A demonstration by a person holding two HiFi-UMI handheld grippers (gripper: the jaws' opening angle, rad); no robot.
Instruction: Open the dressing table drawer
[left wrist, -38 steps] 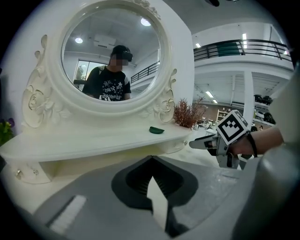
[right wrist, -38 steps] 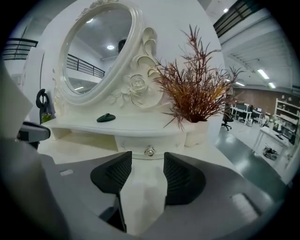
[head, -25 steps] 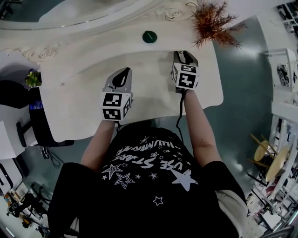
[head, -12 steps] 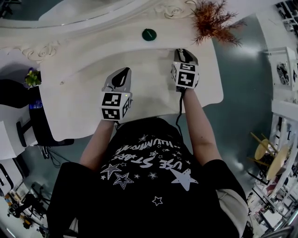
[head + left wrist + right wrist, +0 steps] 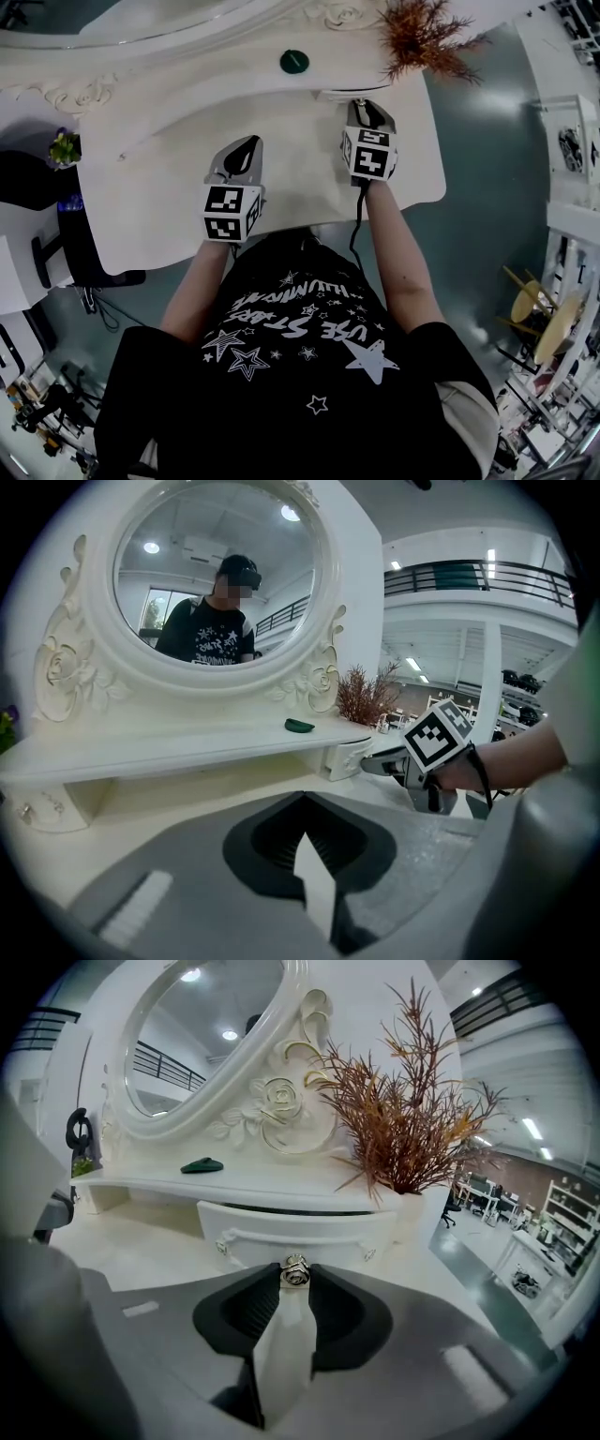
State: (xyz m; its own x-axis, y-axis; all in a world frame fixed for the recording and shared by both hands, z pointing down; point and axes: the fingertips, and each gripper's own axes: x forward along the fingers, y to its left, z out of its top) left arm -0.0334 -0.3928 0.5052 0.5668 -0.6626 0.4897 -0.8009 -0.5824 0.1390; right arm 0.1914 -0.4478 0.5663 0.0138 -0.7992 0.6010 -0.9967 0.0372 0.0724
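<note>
**Right claw clenched on the drawer knob, drawer a little way out**

The right gripper [image 5: 295, 1286] is closed on the small metal knob [image 5: 295, 1270] in the middle of the drawer [image 5: 300, 1230] front. The knob sits between the two jaw tips and is pressed from both sides.

The drawer is under the raised shelf [image 5: 234, 1188] of the white dressing table [image 5: 169, 206], at the right end of the shelf, just beside the dried reddish plant [image 5: 408, 1124]. Its long axis runs left to right, parallel to the shelf edge, and its curved front faces the person. The gripper points straight at this front, across the long axis. A dark slit shows between the top of the drawer front and the shelf above it — the drawer stands a little out of its housing. In the head view the front also projects slightly past the shelf edge.

The left gripper [image 5: 302, 801] is held over the tabletop, well to the left of the drawer. Its jaws are pressed together at the tips, with nothing between them.

A small dark green thing [image 5: 293, 61] lies on the shelf to the left of the drawer, below the oval mirror [image 5: 220, 574]. The mirror shows the person — a black shirt with white stars.
</note>
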